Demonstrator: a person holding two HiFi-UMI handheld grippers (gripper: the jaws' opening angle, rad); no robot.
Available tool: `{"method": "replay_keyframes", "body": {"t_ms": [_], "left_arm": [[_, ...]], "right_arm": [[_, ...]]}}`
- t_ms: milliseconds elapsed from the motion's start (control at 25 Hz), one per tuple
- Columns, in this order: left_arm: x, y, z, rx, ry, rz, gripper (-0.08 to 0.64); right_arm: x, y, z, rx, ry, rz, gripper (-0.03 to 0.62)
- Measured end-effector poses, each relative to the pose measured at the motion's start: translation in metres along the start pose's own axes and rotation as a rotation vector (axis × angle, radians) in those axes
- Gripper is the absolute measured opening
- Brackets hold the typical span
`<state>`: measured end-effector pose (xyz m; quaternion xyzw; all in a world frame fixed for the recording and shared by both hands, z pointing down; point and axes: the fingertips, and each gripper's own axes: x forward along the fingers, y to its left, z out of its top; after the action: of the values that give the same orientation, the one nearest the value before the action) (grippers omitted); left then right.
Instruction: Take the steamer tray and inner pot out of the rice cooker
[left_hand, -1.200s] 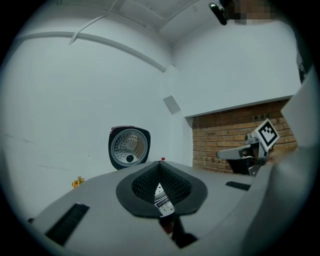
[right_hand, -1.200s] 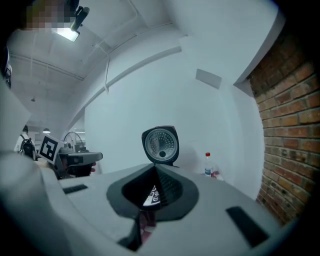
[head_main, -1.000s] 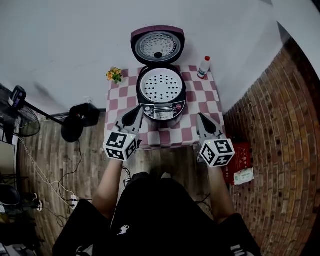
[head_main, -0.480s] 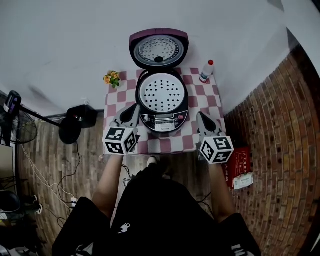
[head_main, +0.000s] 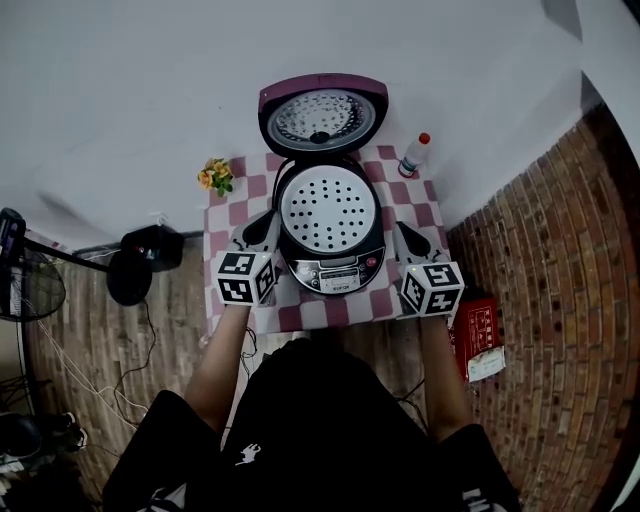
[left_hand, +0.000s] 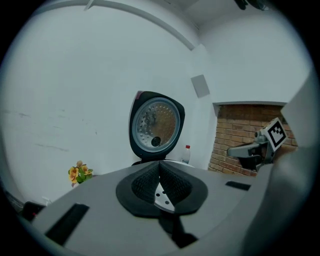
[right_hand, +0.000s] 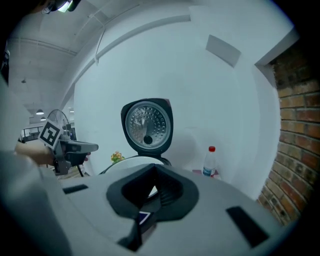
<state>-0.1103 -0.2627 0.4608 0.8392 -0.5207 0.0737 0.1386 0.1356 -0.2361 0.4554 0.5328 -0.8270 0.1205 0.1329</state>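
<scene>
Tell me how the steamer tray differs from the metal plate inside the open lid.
The steamer tray is white; the lid plate is shiny metal. The steamer tray lies flat in the rice cooker; the lid plate stands raised with the open lid. Both are round and perforated.

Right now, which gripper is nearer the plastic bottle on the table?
Right. The right gripper is beside the rice cooker, on the same side as the bottle; the left gripper is across the cooker, on its opposite side.
</scene>
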Motion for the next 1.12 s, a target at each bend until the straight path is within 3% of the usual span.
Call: {"method": "replay_keyframes", "body": {"t_ms": [240, 680, 840, 1120], "left_arm": [[0.023, 0.016, -0.010, -0.017, 0.047, -0.019, 0.009], [0.053, 0.025, -0.035, -0.077, 0.159, 0.028, 0.135], [0.064, 0.028, -0.043, -0.072, 0.220, 0.059, 0.219], [0.078, 0.028, -0.057, -0.009, 0.331, 0.097, 0.287]], "right_arm": [[0.034, -0.003, -0.005, -0.042, 0.066, -0.007, 0.002], [0.096, -0.023, -0.020, -0.123, 0.201, 0.087, 0.016], [0.119, -0.026, -0.026, -0.142, 0.246, 0.139, 0.064], [0.144, -0.025, -0.046, -0.193, 0.356, 0.199, 0.188]]}}
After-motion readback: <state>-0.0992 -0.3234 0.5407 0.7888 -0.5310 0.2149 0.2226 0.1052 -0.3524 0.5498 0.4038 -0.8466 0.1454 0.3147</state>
